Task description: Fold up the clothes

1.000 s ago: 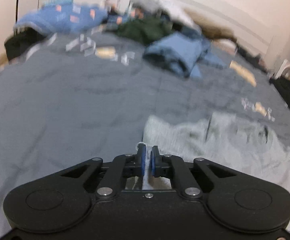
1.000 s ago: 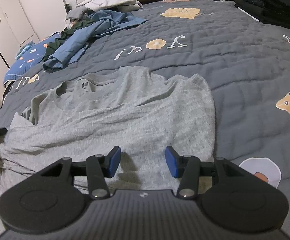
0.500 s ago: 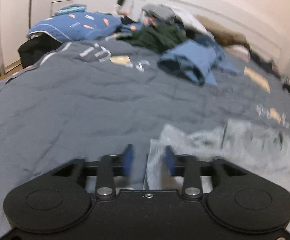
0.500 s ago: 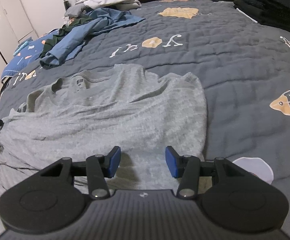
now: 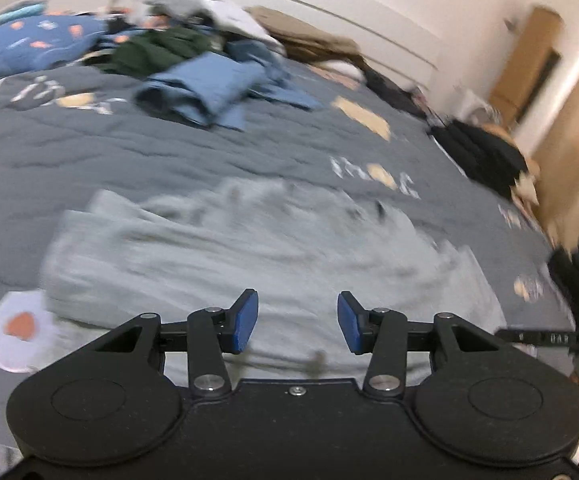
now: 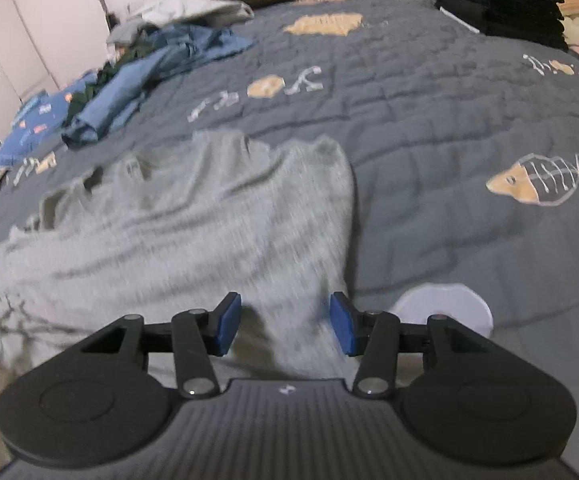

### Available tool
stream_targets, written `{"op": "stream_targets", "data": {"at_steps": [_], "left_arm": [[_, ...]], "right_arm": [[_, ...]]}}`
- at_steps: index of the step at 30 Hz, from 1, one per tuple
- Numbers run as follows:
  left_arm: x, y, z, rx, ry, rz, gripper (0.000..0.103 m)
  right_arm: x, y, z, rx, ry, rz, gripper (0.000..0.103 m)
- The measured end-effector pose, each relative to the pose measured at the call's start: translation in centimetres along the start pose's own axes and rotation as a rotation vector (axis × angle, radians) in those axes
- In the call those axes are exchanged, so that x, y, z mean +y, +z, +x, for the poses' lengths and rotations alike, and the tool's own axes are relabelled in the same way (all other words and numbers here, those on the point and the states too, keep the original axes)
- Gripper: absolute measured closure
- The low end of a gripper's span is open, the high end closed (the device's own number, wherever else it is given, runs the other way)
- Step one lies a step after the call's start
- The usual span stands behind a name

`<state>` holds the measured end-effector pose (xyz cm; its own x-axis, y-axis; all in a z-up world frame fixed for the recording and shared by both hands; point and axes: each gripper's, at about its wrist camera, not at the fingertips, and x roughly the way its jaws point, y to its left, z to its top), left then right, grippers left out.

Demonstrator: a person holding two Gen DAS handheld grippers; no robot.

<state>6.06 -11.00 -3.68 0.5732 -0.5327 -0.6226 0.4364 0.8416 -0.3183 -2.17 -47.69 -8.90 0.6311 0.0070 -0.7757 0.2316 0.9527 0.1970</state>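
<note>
- The grey T-shirt [image 6: 193, 232] lies spread out and rumpled on the dark grey quilt [image 6: 429, 128], collar towards the far end of the bed; this shirt is the landmark for everything else.
- The left gripper [image 5: 292, 322] hangs over the shirt's near part with its blue pads [image 5: 243, 322] wide apart — nothing between them, only grey cloth below. That view is blurred.
- The right gripper [image 6: 285, 328] sits over the shirt's near right edge, jaws likewise spread and empty.
- Just right of the shirt's near corner is a white round patch [image 6: 445, 306] printed on the quilt; further right, a fish-skeleton print [image 6: 545, 178].
- Beyond the collar, well apart from the shirt, lies a heap of blue clothes [image 6: 129, 92] — a dark green garment [image 5: 157, 48] beside it.
- Far right of the shirt, at the bed's edge, a stack of folded black clothes [image 6: 501, 4].
</note>
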Motion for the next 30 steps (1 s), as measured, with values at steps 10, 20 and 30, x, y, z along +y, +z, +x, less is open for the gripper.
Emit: {"op": "stream_targets", "data": {"at_steps": [10,20,30], "left_arm": [[-4.2,-3.3,4.5,0.115,0.103,0.175,0.057],[-4.3,-4.4,2.3,0.197,0.108,0.236,0.057],[-4.5,-1.9,2.0,0.022,0.141,0.142,0.046]], "right_arm": [[-1.4,-2.3,-0.6,0.040,-0.065,-0.113,0.052],[-2.1,-2.4,-1.1,0.061,-0.064,-0.125,0.052],[-1.0,-0.3,-4.6,-0.143,0.052,0.030,0.052]]}}
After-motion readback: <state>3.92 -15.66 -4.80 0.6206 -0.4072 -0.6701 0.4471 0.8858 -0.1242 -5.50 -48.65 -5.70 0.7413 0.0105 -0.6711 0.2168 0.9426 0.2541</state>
